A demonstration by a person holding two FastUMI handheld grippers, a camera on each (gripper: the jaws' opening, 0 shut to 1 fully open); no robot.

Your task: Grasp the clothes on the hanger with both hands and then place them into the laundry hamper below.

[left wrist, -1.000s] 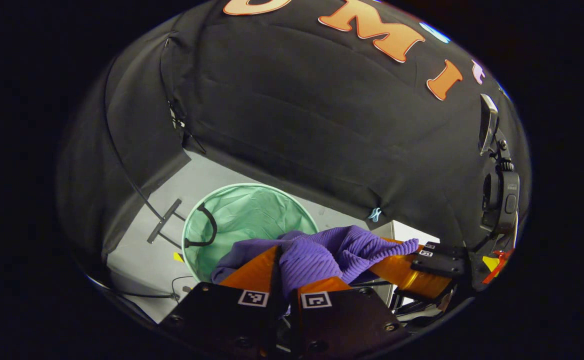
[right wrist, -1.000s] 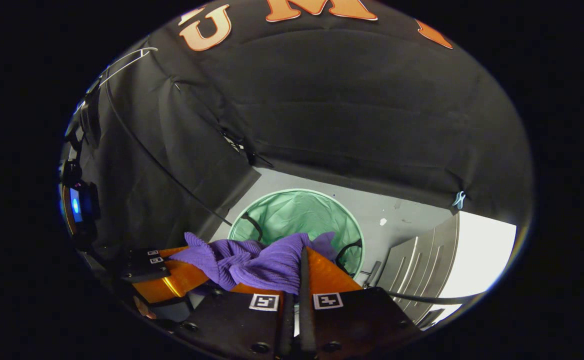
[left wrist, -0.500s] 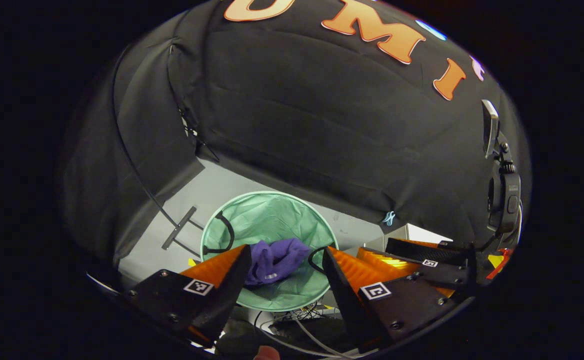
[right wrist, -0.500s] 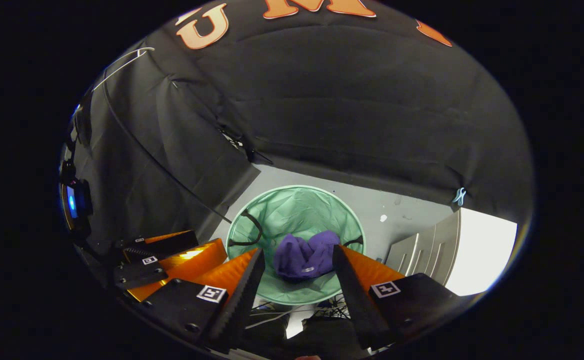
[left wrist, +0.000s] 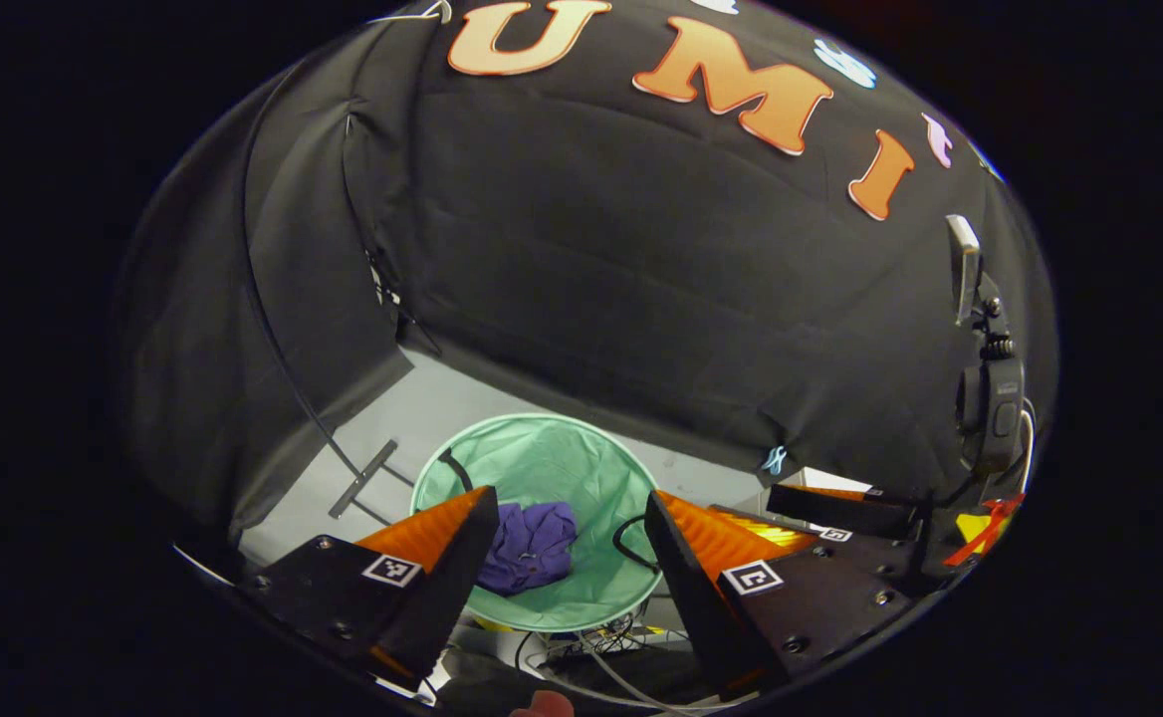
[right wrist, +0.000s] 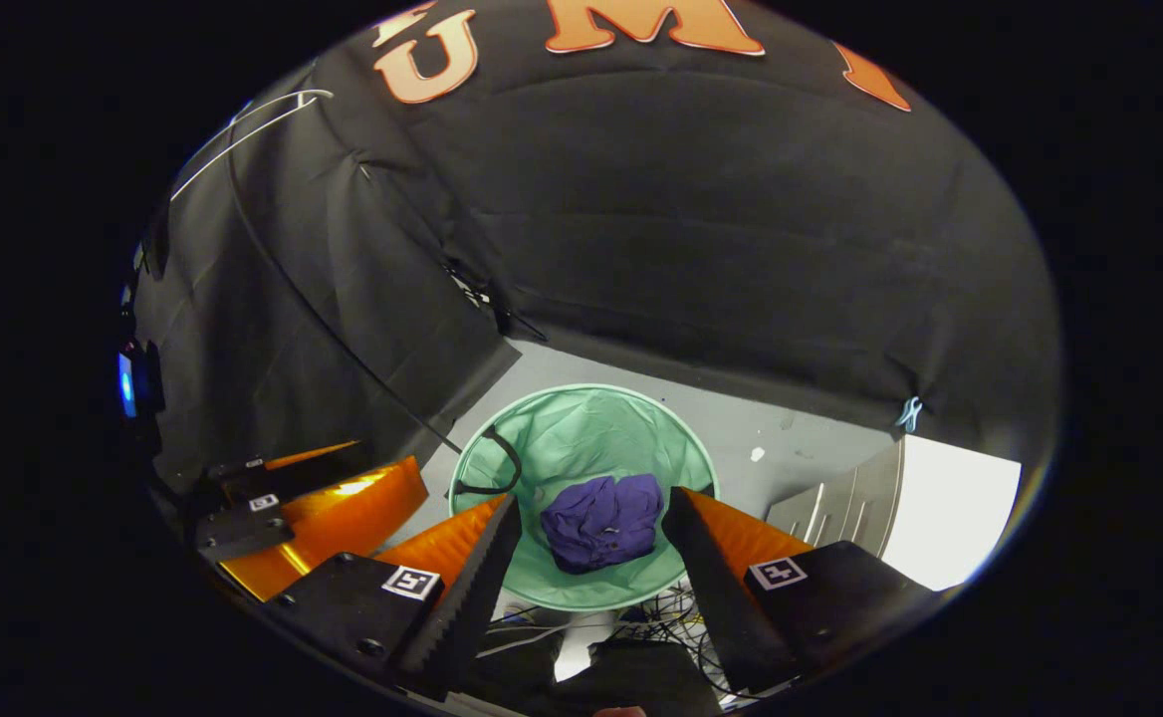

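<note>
Purple knitted fabric, the crumpled garment [right wrist: 603, 521], lies bunched at the bottom of the round mint-green fabric laundry hamper [right wrist: 581, 428], which stands on the pale grey floor [right wrist: 791, 438] near the black cloth wall. In the left gripper view the same garment [left wrist: 530, 546] is partly hidden behind the left gripper's near finger, and the hamper's [left wrist: 542, 458] near rim is cut off by both fingers.

The left gripper [left wrist: 567, 538] stands wide open with nothing between its orange-and-black fingers. The right gripper [right wrist: 591, 543] is likewise spread wide and holds nothing; both hang above the hamper, clear of the garment.

The right gripper's body [left wrist: 840, 508] shows at the far right of the left gripper view, its fingertips hidden. The left gripper's body [right wrist: 313, 508] shows at the left of the right gripper view, partly cut off.

Black loop handles [right wrist: 497, 463] sit on the hamper's rim. Tangled cables [right wrist: 671, 612] lie on the floor near the hamper's near side, hard to make out.
</note>
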